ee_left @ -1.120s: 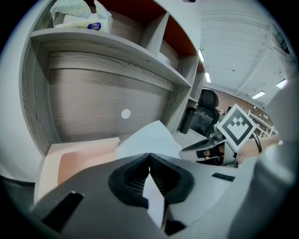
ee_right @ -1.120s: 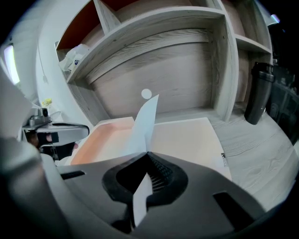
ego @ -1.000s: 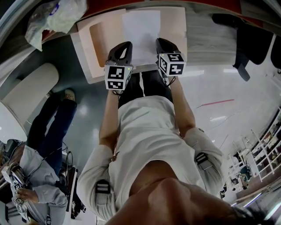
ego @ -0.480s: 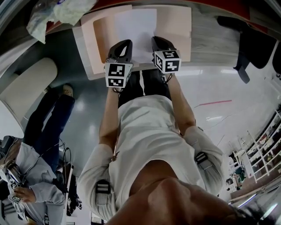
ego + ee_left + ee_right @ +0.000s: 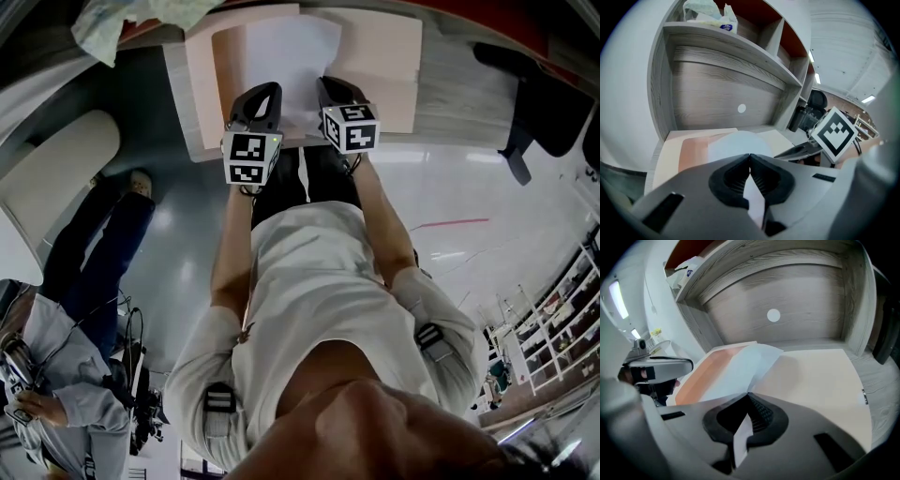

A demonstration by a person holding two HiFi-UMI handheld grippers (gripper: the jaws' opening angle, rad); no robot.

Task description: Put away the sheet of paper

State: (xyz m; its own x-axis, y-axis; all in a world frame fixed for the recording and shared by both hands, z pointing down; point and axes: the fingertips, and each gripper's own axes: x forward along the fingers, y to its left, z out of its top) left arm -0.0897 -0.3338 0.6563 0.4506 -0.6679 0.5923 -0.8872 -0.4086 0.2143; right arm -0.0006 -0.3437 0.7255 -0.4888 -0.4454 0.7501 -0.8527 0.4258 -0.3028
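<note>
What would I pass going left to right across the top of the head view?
plastic bag → left tool → right tool → black chair. The sheet of paper, gripped by both tools, spans them, so it has no clear place.

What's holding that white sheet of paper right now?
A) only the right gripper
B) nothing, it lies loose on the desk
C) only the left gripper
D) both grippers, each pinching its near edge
D: the left gripper and the right gripper are each shut on the near edge of the sheet of paper.
</note>
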